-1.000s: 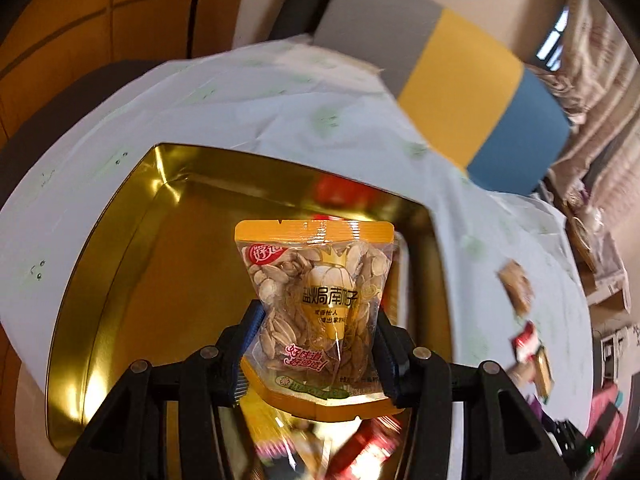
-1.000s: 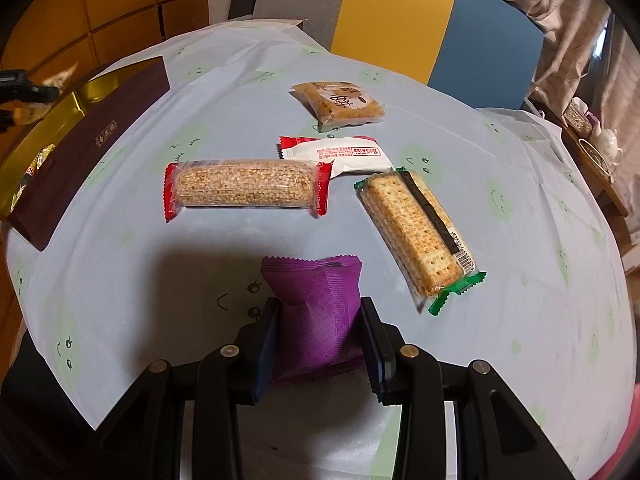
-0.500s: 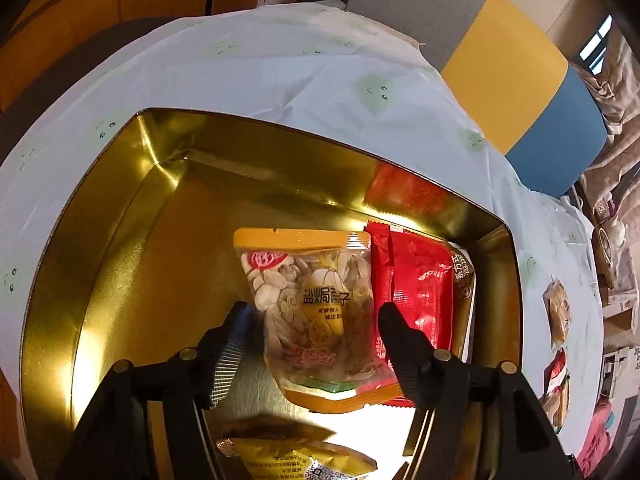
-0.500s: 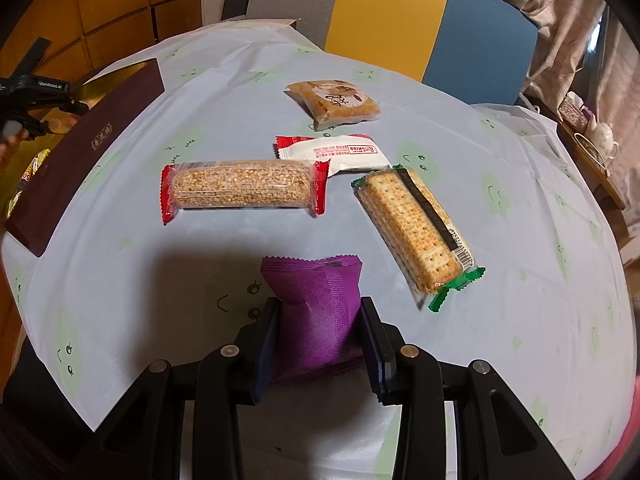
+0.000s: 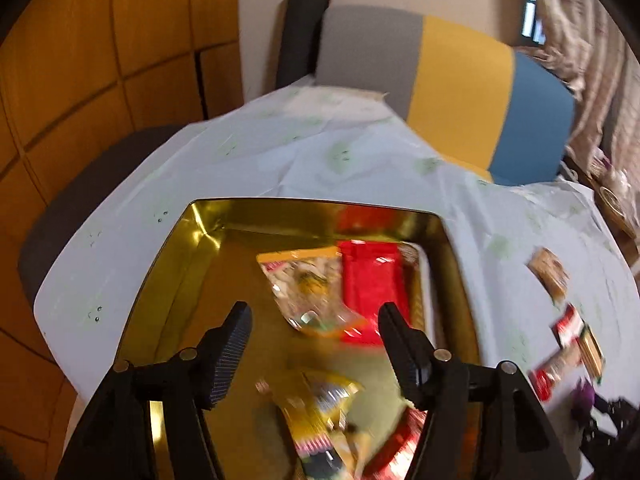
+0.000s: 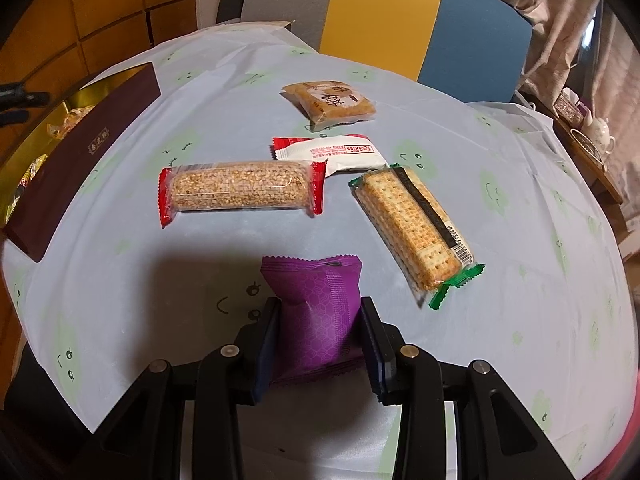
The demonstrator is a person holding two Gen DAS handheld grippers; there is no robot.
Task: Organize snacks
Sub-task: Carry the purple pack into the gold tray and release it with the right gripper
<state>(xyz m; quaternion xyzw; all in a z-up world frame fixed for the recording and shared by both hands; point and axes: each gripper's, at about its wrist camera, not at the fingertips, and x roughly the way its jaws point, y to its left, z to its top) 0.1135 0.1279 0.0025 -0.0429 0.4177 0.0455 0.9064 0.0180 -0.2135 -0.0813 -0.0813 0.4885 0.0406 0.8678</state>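
My left gripper [image 5: 314, 316] hangs open above the gold tin [image 5: 188, 248], nothing between its fingers. Below it in the tin lie the orange-topped seed packet [image 5: 304, 280], a red packet [image 5: 370, 280] beside it and a yellow packet [image 5: 320, 412] nearer me. My right gripper [image 6: 320, 318] is shut on a purple packet [image 6: 316, 308], held just over the tablecloth. Beyond it lie a grain bar in a red-ended wrapper [image 6: 240, 190], a cracker pack [image 6: 416, 224], a white and red packet [image 6: 332, 152] and a brown cake packet [image 6: 332, 104].
The tin [image 6: 36, 136] with its dark maroon side stands at the table's left edge in the right wrist view. A grey, yellow and blue chair back [image 6: 384, 16] rises behind the table. A side table with a teapot [image 6: 600, 136] is at the far right.
The left gripper opened and let the seed packet drop into the tin beside the red packet, then pulled up and back. The right gripper and purple packet stayed still.
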